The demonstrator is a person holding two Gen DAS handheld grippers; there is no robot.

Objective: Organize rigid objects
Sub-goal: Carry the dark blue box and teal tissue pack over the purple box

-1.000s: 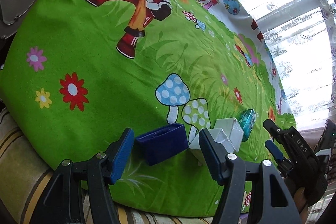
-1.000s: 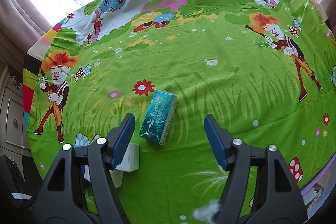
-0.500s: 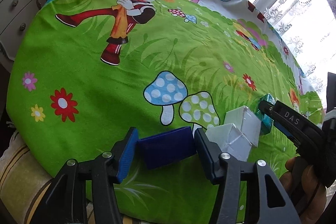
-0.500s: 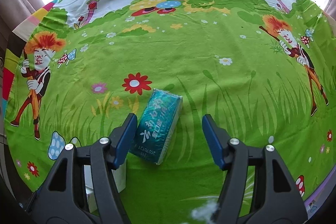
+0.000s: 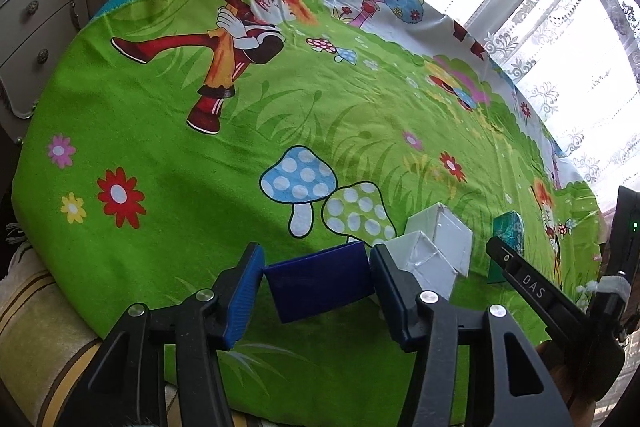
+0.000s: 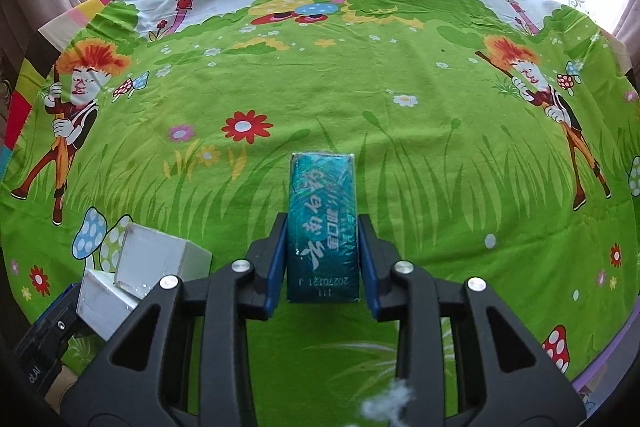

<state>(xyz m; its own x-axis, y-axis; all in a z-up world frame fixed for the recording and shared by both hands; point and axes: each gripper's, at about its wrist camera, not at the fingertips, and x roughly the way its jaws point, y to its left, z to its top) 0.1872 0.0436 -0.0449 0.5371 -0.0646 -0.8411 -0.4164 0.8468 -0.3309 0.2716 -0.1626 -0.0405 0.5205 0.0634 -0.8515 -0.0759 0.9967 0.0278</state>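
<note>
Teal packet [image 6: 322, 227]: now clamped between the pads of the right gripper [image 6: 322, 259], which was spread around it half a second ago; it lies on the green cloth [image 6: 360, 99]
Blue box [image 5: 320, 281]: pinched by the left gripper [image 5: 316, 287], closed in since
White boxes [image 5: 438, 241]: touching, just beside the blue box
Meaning: both items judged secured, ready for lifting

Two white boxes [image 5: 438, 241] are counted, touching each other. One blue box [image 5: 320, 281] is seen beside them, and one teal packet [image 6: 322, 227]. Two grippers are counted, the left gripper [image 5: 316, 291] and the right gripper [image 6: 322, 263], over one cartoon-printed cloth [image 6: 360, 99].
</note>
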